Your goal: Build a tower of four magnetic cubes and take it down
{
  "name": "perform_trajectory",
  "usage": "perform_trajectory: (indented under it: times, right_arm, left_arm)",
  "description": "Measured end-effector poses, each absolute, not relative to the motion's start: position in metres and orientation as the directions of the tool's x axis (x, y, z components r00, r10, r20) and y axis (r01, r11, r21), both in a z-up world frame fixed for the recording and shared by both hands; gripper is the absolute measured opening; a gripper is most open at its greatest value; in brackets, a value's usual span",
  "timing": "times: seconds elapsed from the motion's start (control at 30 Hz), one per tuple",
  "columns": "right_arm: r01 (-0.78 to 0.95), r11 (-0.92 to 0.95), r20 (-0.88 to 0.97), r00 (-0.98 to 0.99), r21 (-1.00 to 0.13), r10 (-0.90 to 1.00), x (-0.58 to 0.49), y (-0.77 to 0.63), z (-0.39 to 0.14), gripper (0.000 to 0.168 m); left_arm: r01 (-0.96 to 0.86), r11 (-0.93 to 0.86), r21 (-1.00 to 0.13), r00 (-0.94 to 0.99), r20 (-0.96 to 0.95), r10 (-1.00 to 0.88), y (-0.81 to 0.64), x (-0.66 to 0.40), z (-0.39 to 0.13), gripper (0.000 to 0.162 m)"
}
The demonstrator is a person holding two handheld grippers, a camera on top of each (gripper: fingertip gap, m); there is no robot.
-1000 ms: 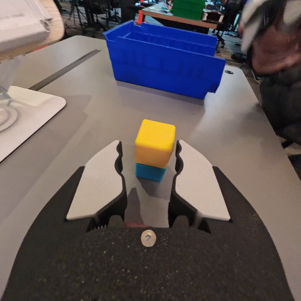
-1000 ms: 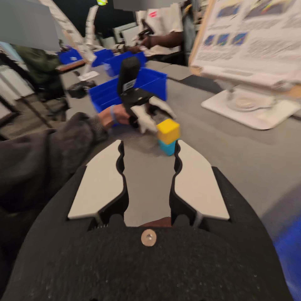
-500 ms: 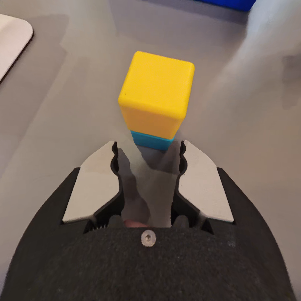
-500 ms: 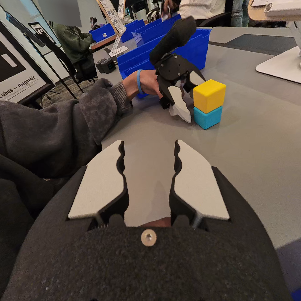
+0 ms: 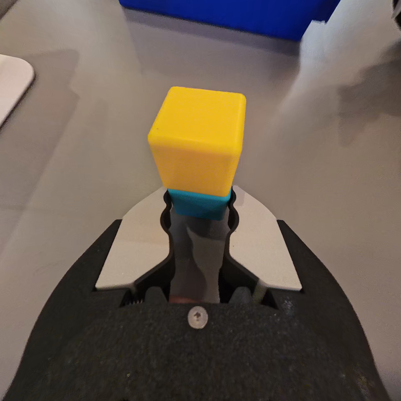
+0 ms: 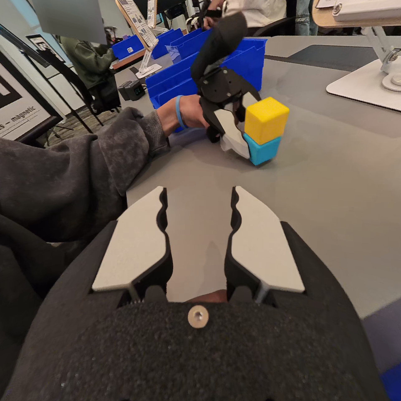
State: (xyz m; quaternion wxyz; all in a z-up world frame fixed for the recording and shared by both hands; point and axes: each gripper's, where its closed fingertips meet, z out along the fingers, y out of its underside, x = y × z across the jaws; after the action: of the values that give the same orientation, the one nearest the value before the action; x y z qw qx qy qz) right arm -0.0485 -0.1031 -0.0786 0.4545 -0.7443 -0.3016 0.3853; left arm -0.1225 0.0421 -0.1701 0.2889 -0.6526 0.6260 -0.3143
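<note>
Yellow cube (image 5: 197, 138) sits squarely on top of the teal cube (image 5: 198, 205); two-cube stack stands on the grey table (image 5: 86, 152). Left gripper (image 5: 198, 201) angled down at the stack, fingertips at either side of the teal cube at its lower level. Both pads look to be in contact with the cube's side faces, so the left gripper is clamped on the teal cube; yellow cube is untouched above the fingers (image 5: 147, 221).

From the right wrist view: same stack, yellow cube (image 6: 267, 121) over teal cube (image 6: 263, 149), with the left gripper (image 6: 235, 141) coming in from the left, held by a hand (image 6: 186, 116) in a grey sleeve (image 6: 86, 165) with a blue wristband (image 6: 180, 115). Right gripper (image 6: 198, 195) is spread apart and holds nothing, above bare table well short of the stack.

Blue bin (image 6: 217, 71) behind the stack. White stand base (image 6: 366, 86) at far right of table
</note>
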Motion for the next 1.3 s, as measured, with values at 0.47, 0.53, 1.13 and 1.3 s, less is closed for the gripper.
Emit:
perform_trajectory:
  times: [0.47,0.53,1.13,1.3]
  right_arm:
    - [0.016,-0.2,-0.165,0.501,-0.98,0.85,-0.087,-0.008,-0.014,0.065]
    - [0.022,-0.191,-0.158,0.476,-0.981,0.865,-0.097,0.008,-0.013,0.07]
    - [0.056,-0.12,-0.094,0.341,-0.991,0.935,-0.153,0.036,-0.03,0.051]
    - [0.011,-0.137,-0.127,0.317,-0.991,0.94,-0.155,0.035,-0.022,0.051]
  left_arm:
    - [-0.353,-0.027,-0.935,-0.022,0.038,-0.999,0.029,-0.125,-0.064,0.049]
    - [-0.34,-0.023,-0.94,-0.042,0.039,-0.998,0.025,-0.125,-0.059,0.05]
    - [-0.392,-0.054,-0.918,-0.062,0.085,-0.994,0.023,-0.125,-0.077,0.05]
    - [-0.407,-0.045,-0.912,-0.063,0.077,-0.995,0.021,-0.125,-0.081,0.049]
